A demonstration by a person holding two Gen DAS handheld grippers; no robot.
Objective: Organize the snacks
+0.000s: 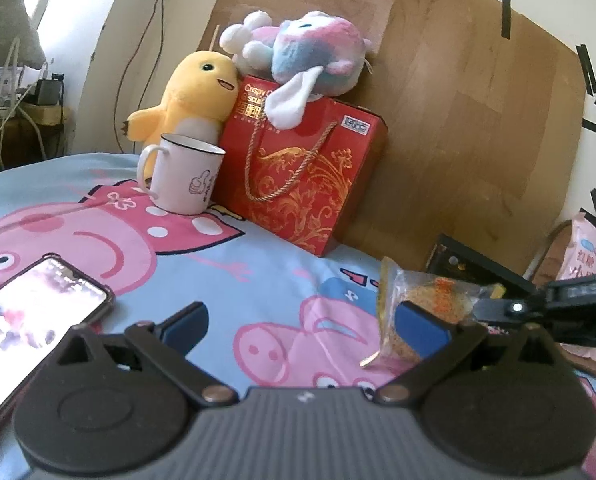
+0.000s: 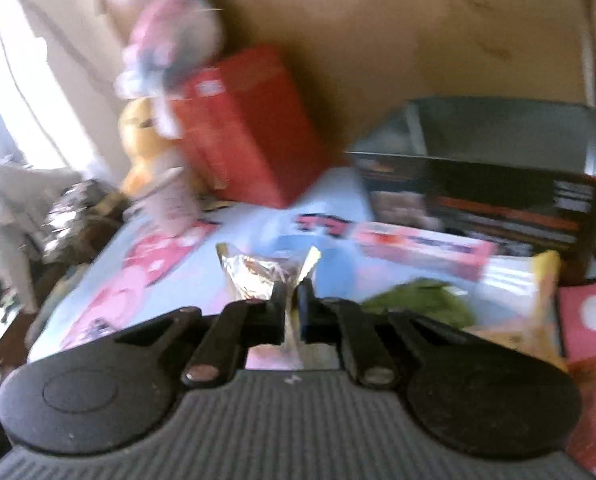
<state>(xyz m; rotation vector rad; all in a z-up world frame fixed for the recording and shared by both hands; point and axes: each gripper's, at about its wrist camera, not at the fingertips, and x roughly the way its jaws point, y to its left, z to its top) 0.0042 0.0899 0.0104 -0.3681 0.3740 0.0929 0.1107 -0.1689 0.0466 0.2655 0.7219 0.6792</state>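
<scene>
Two wrist views over a bed covered by a light blue cartoon-pig sheet [image 1: 266, 264].

In the left wrist view, the left gripper [image 1: 302, 320] stands wide open, its two blue-padded fingers [image 1: 186, 322] spread far apart and holding nothing. Just beyond its right-hand finger, a clear-wrapped snack [image 1: 430, 300] with an orange-brown cake inside is held above the sheet. The right gripper [image 1: 498, 306] reaches in from the right edge and meets the wrapper at its right side. At the near left, a phone [image 1: 38, 304] lies face up with its screen lit. Farther back, a white mug [image 1: 186, 178] with a thumbs-up drawing stands upright on the sheet. Behind it sits a yellow plush duck [image 1: 194, 96], leaning against a red gift box [image 1: 310, 168] with gold patterns and a cord handle. A pink and blue plush toy [image 1: 310, 52] lies on top of the red box. A brown wooden board [image 1: 458, 120] rises behind everything. At the far right, a black box [image 1: 474, 264] sits near the board, and a pink bag [image 1: 590, 252] shows at the edge.

The right wrist view is motion-blurred. There, the right gripper's fingers are drawn close together, pinching the crinkled edge of the clear-wrapped snack. To the right lie a pink packet [image 2: 422, 250], a yellow and green bag [image 2: 478, 300] and the open black box, which stands at the far right.
</scene>
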